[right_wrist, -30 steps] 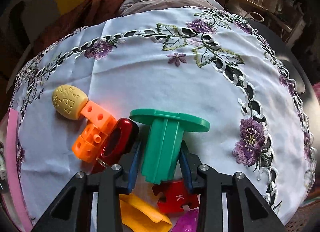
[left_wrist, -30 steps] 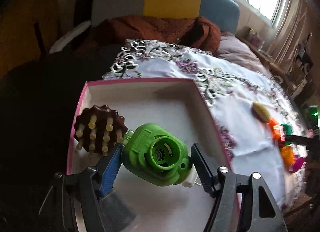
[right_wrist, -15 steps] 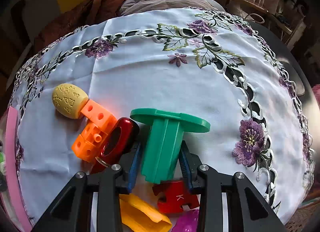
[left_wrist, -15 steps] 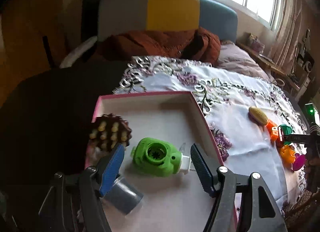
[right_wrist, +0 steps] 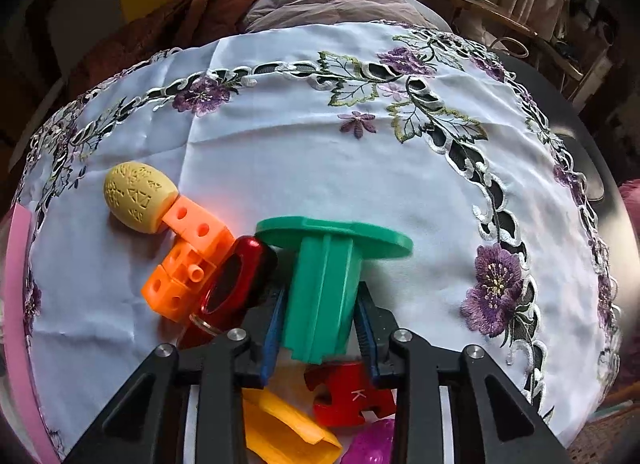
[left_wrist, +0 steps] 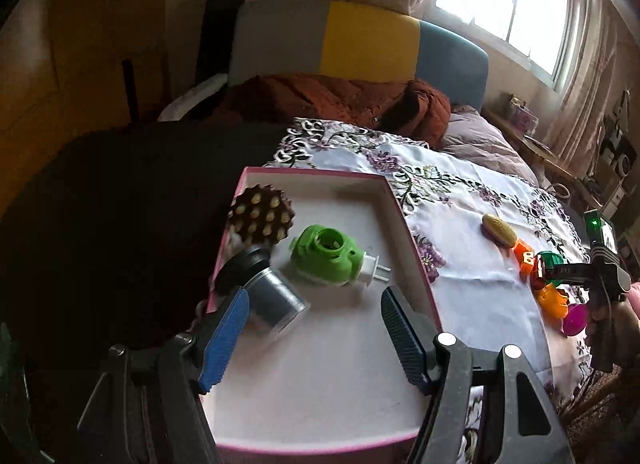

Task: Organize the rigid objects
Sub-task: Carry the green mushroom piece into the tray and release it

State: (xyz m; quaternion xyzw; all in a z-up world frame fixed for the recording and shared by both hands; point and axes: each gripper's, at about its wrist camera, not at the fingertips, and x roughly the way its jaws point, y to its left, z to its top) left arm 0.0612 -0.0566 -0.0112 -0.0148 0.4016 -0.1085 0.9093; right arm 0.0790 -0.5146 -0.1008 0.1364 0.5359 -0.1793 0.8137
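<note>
My left gripper [left_wrist: 316, 324] hangs open over the white box with a pink rim [left_wrist: 408, 232], nothing between its fingers. In the box lie a brown knobbed massager [left_wrist: 262, 219], a green plug-in device [left_wrist: 326, 256] and a grey jar [left_wrist: 268, 300]. My right gripper [right_wrist: 320, 304] points down at the tablecloth. Its jaws are closing tight and the pads press the stem of a green flanged piece [right_wrist: 324, 292]. Around it lie a yellow egg shape [right_wrist: 138, 195], orange blocks [right_wrist: 188, 260], a red keyring fob [right_wrist: 236, 280] and a red puzzle piece [right_wrist: 352, 396].
A yellow-orange piece [right_wrist: 288, 428] and a magenta piece [right_wrist: 372, 448] lie under the right gripper. The embroidered white cloth [right_wrist: 320, 151] covers a round dark table. A bed with a rust-coloured blanket [left_wrist: 328, 99] and a window stand beyond. A person's hand [left_wrist: 612, 328] holds the right gripper.
My left gripper has drawn back and up from the green plug-in device, which stays in the box; the grey jar has come into view. The right gripper's fingers have squeezed in on the green piece.
</note>
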